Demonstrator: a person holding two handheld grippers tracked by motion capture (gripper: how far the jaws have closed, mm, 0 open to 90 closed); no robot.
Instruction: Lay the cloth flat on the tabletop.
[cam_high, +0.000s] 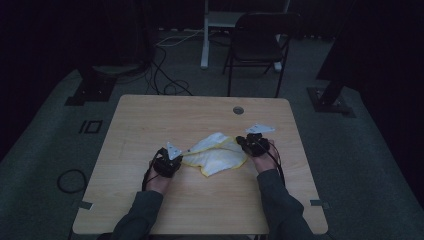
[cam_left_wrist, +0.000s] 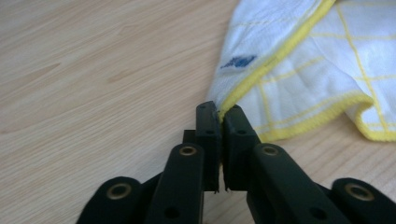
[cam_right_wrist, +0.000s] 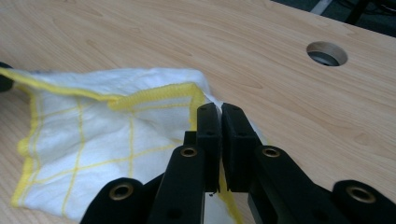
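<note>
Dim light blurs detail from above. White cloth with yellow grid lines and yellow hem (cam_high: 216, 155) lies crumpled mid-table (cam_high: 150, 115), left gripper (cam_left_wrist: 219, 116) and right gripper (cam_right_wrist: 218, 116) each pinching an opposite hemmed corner, jaws pressed together.

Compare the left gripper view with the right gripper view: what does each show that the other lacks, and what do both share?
Left gripper view: a small blue label sewn on the white cloth near its yellow hem, with the left claw pinching a hemmed corner.

Right gripper view: a round hole in the wooden table, dark floor past the far edge, and the right claw shut on the cloth's edge.

Both: the same white cloth with yellow grid lines and hem, lying rumpled on the light wood tabletop, held in closed black jaws.
</note>
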